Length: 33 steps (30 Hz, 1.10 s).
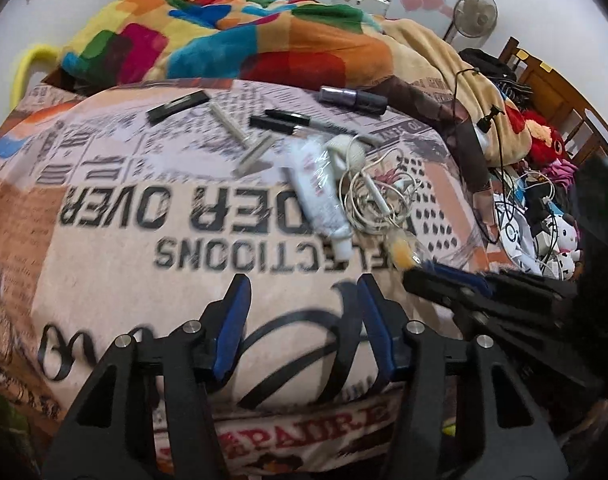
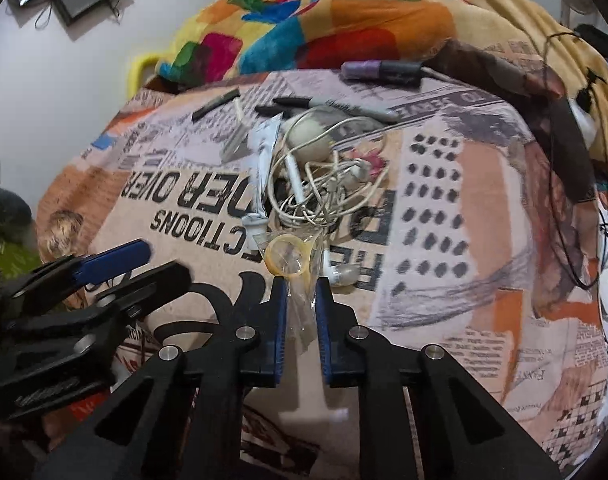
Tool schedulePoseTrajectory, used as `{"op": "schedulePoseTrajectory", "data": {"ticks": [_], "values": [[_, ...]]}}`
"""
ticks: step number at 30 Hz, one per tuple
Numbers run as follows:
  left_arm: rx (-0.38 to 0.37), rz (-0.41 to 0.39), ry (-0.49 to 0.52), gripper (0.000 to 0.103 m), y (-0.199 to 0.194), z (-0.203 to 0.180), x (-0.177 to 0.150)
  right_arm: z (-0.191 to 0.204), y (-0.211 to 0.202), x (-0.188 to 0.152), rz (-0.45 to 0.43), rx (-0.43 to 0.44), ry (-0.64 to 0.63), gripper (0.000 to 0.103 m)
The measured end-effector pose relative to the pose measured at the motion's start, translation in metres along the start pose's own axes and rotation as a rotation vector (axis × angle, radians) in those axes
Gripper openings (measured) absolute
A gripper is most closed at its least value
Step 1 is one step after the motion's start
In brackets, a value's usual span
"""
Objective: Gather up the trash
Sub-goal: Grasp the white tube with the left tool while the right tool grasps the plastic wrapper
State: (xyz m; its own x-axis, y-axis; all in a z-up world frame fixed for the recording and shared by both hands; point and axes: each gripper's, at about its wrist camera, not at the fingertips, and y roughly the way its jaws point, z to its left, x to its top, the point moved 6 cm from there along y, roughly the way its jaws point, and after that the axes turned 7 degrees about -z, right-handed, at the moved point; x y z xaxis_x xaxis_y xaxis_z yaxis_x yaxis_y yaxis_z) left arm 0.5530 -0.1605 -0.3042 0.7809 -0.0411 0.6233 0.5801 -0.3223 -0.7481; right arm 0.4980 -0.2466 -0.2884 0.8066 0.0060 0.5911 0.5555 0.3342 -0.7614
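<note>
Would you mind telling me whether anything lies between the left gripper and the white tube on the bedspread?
Nothing visible blocks it. The left gripper is open over bare bedspread, with only printed fabric between it and the white tube. The tangled earphone cable touches the tube's right side, so it might snag.

A bed covered by a newspaper-print bedspread (image 1: 115,184) carries everything. Take the white tube (image 1: 318,188) as the landmark: a tangle of white earphones (image 1: 378,194) touches its right side, a razor (image 1: 245,142) lies just to its left, a black marker (image 1: 291,120) just behind it, a purple cylinder (image 1: 352,98) farther back, and a clear wrapper (image 2: 293,264) in front.
</note>
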Motion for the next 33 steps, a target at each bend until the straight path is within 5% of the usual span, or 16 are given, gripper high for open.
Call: {"op": "schedulePoseTrajectory", "data": {"ticks": [5, 10, 17, 24, 33], "values": [[-0.04, 0.011, -0.037, 0.05, 0.02, -0.011, 0.012, -0.013, -0.013, -0.001, -0.021, -0.015, 0.036, 0.012], [0.027, 0.006, 0.002, 0.05, 0.038, -0.023, 0.018, -0.025, -0.022, -0.004, -0.028, -0.023, 0.07, 0.012], [0.142, 0.0, 0.044, 0.018, 0.057, -0.022, 0.013, -0.049, -0.029, -0.003, -0.045, -0.059, 0.118, 0.012], [0.089, 0.013, -0.003, 0.016, 0.045, -0.015, 0.009, -0.056, -0.043, 0.005, -0.082, -0.07, 0.135, 0.012], [0.075, -0.039, -0.009, 0.016, -0.016, -0.017, 0.009, -0.036, -0.075, 0.013, -0.127, -0.052, 0.108, 0.012]]}}
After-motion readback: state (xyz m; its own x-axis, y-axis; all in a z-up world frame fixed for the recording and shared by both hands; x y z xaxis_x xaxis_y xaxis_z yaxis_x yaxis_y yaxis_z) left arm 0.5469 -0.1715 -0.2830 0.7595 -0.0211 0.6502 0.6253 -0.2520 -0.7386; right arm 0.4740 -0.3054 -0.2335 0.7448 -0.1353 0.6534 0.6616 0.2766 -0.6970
